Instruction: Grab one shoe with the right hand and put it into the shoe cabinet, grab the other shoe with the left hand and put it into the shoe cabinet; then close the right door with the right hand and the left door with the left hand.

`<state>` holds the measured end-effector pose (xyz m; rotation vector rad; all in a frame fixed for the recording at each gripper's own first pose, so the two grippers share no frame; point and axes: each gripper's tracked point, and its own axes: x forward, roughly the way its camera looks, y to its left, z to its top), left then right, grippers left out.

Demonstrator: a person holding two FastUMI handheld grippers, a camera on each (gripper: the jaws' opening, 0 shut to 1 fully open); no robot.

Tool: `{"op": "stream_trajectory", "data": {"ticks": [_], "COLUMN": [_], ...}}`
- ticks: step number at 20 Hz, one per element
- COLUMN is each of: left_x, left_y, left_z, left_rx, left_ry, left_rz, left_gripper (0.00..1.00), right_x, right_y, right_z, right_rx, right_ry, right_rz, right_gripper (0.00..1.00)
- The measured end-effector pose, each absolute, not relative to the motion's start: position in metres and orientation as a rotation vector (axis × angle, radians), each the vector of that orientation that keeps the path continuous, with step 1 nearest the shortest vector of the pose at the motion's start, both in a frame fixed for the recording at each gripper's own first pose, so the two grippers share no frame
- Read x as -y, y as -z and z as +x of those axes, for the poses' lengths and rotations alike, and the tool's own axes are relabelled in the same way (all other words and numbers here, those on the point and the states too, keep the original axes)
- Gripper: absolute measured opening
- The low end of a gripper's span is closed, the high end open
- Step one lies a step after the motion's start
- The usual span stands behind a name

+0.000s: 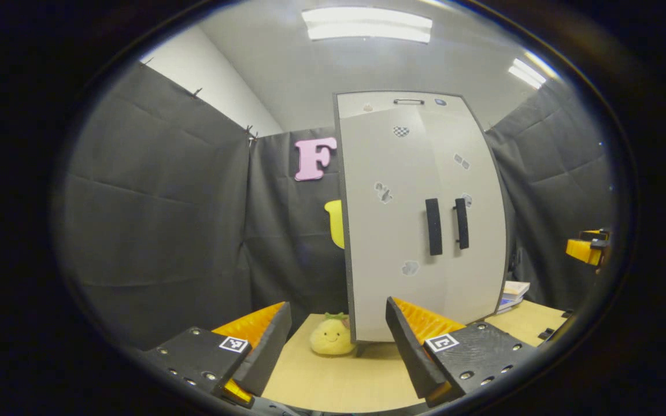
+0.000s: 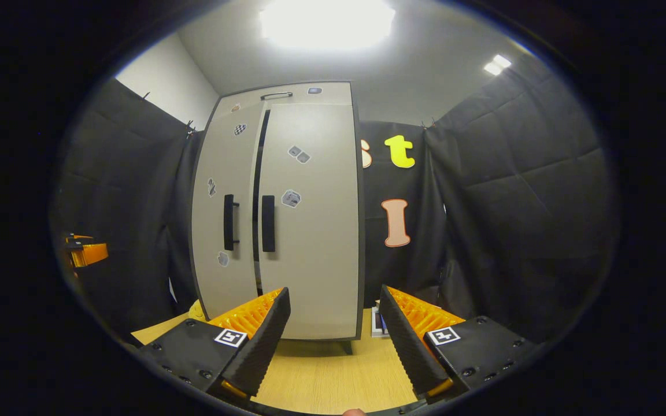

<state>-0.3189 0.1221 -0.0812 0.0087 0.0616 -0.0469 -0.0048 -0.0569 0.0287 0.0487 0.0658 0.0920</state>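
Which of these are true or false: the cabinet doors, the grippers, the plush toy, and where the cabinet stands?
1. Both cabinet doors hang wide open. False: they are closed or nearly so, with a thin dark gap in the right gripper view.
2. The left gripper is open and holds nothing. True.
3. The right gripper clamps a shoe. False: it is open and empty.
4. A yellow plush toy sits by the cabinet's base. True.
5. The cabinet stands on a wooden table. True.
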Motion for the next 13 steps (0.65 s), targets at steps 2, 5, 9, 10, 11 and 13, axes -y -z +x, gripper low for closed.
{"op": "stream_trajectory", "data": {"ticks": [2,5,9,10,11,13], "left_x": [-0.126,-0.129,-0.132,-0.133,-0.134,-0.134], "left_y": [0.083,0.082,0.079,0.080,0.079,0.078], "left_z": [-0.320,-0.323,-0.323,-0.324,-0.324,-0.325], "left_rx": [-0.066,-0.067,-0.063,-0.063,-0.063,-0.063], "left_ry": [0.043,0.038,0.036,0.035,0.036,0.033], "left_rz": [0.009,0.006,0.015,0.017,0.016,0.013], "left_gripper": [0.98,0.94,0.94,0.94,0.94,0.94], "right_x": [0.057,0.057,0.057,0.057,0.057,0.056], "right_y": [-0.028,-0.031,-0.032,-0.034,-0.033,-0.035], "right_z": [-0.006,-0.007,-0.008,-0.008,-0.008,-0.008], "right_rx": [-0.068,-0.063,-0.056,-0.055,-0.054,-0.051], "right_ry": [-0.090,-0.088,-0.086,-0.085,-0.086,-0.086], "right_rz": [0.045,0.049,0.052,0.051,0.050,0.049], "right_gripper": [0.97,0.97,0.98,0.97,0.97,0.98]}}
